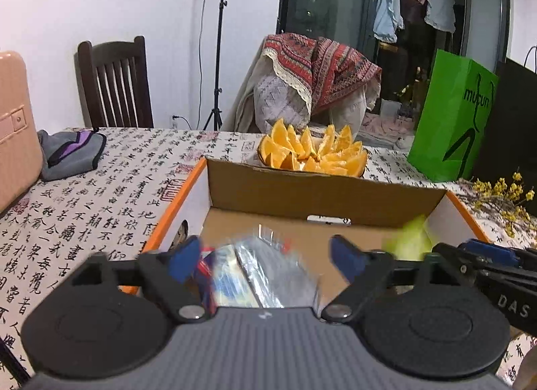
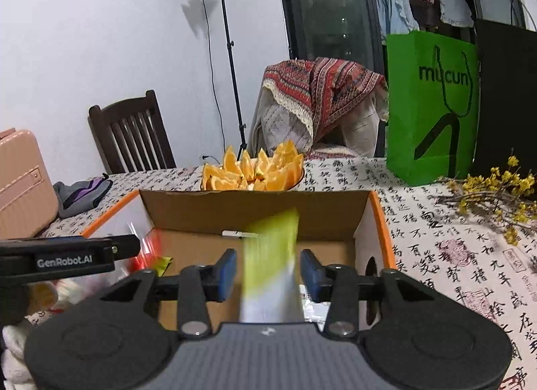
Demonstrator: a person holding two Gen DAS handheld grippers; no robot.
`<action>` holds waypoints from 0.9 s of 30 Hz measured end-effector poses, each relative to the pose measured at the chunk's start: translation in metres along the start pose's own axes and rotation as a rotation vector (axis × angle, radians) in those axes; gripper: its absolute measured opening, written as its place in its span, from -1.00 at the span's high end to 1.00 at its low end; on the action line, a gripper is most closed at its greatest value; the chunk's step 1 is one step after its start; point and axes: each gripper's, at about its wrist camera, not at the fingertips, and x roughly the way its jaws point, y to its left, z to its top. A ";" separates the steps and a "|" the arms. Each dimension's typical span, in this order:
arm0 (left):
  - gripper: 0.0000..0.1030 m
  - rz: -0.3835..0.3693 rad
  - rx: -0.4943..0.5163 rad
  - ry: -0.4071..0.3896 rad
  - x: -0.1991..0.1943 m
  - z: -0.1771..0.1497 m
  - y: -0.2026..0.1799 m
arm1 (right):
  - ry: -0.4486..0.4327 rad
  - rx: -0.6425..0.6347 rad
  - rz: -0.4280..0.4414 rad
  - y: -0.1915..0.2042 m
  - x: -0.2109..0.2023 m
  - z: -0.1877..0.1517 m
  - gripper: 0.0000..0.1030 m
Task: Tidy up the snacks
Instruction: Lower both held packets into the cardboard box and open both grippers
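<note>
An open cardboard box (image 1: pixel 319 195) with orange edges stands on the table in front of both grippers. My left gripper (image 1: pixel 265 257) is open wide over its left half. A blurred silver and blue snack packet (image 1: pixel 268 275) lies between and below the pads, touching neither. My right gripper (image 2: pixel 268 270) is over the box (image 2: pixel 255 212) with its jaws apart. A blurred yellow-green packet (image 2: pixel 272 255) stands between its pads, with a gap on each side. A red packet (image 2: pixel 147 249) shows in the box's left part.
A plate of orange wedges (image 1: pixel 312 151) sits just behind the box. A green paper bag (image 1: pixel 453 121) and yellow flower sprigs (image 1: pixel 503 198) are at the right. A pink suitcase (image 1: pixel 13 128) and a grey pouch (image 1: pixel 70 151) are at the left.
</note>
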 end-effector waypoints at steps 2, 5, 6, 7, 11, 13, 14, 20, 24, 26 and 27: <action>-1.00 0.015 -0.006 -0.020 -0.004 0.001 0.000 | -0.015 0.009 0.000 -0.003 -0.004 0.000 -0.67; -1.00 0.007 -0.024 -0.012 -0.005 0.003 0.002 | -0.031 0.027 -0.004 -0.006 -0.008 0.002 -0.93; -1.00 0.008 -0.029 -0.008 -0.004 0.003 0.003 | -0.032 0.032 -0.005 -0.008 -0.009 0.002 -0.97; -1.00 0.008 -0.031 -0.006 -0.004 0.003 0.004 | -0.033 0.035 -0.007 -0.009 -0.009 0.002 -1.00; -1.00 0.014 -0.028 -0.003 -0.004 0.003 0.002 | -0.033 0.040 -0.011 -0.011 -0.009 0.003 -1.00; -1.00 0.013 -0.026 -0.008 -0.006 0.003 0.001 | -0.032 0.039 -0.014 -0.011 -0.010 0.003 -1.00; -1.00 0.013 -0.025 -0.014 -0.008 0.004 0.000 | -0.035 0.037 -0.016 -0.011 -0.011 0.003 -1.00; -1.00 0.019 -0.045 -0.071 -0.036 0.012 0.003 | -0.091 0.000 -0.021 -0.003 -0.034 0.012 -1.00; -1.00 0.004 -0.047 -0.091 -0.057 0.013 0.007 | -0.121 -0.019 -0.020 0.001 -0.056 0.017 -1.00; -1.00 0.001 -0.045 -0.101 -0.069 0.013 0.010 | -0.126 -0.029 -0.032 0.003 -0.065 0.017 -1.00; -1.00 0.000 -0.040 -0.107 -0.075 0.011 0.011 | -0.130 -0.033 -0.037 0.004 -0.071 0.016 -1.00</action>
